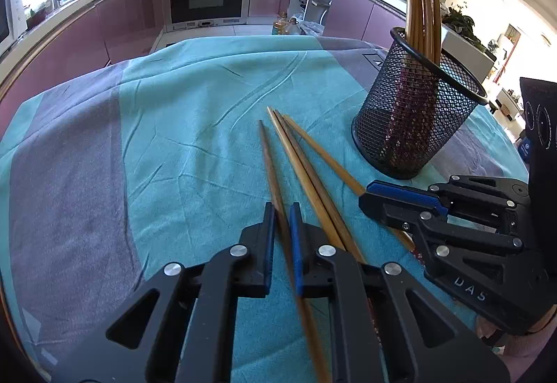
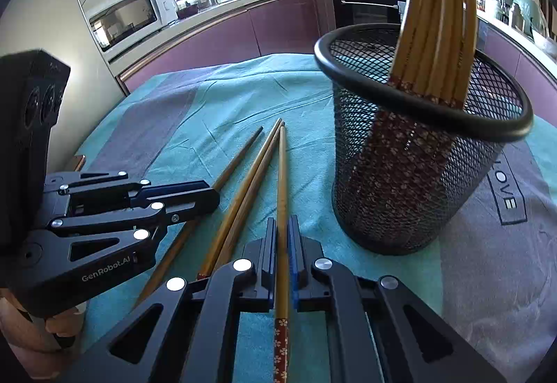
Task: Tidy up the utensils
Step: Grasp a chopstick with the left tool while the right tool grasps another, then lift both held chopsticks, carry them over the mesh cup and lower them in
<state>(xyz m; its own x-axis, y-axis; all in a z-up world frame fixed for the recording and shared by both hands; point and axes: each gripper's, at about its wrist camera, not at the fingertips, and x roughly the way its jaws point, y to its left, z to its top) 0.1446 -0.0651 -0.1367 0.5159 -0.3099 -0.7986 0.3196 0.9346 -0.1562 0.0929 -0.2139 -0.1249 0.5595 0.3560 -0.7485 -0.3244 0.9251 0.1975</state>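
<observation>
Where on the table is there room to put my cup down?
Bare cloth lies left of the chopsticks, out to the table's left edge, and beyond their tips toward the far edge. It's crowded between the mesh holder and the left gripper and right gripper.

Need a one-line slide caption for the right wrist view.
Right gripper shut on a wooden chopstick beside a black mesh cup holding more chopsticks.

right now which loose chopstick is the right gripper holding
The right gripper is shut on the rightmost chopstick, nearest the mesh cup. The left gripper holds the leftmost one; the middle pair lies free.
</observation>
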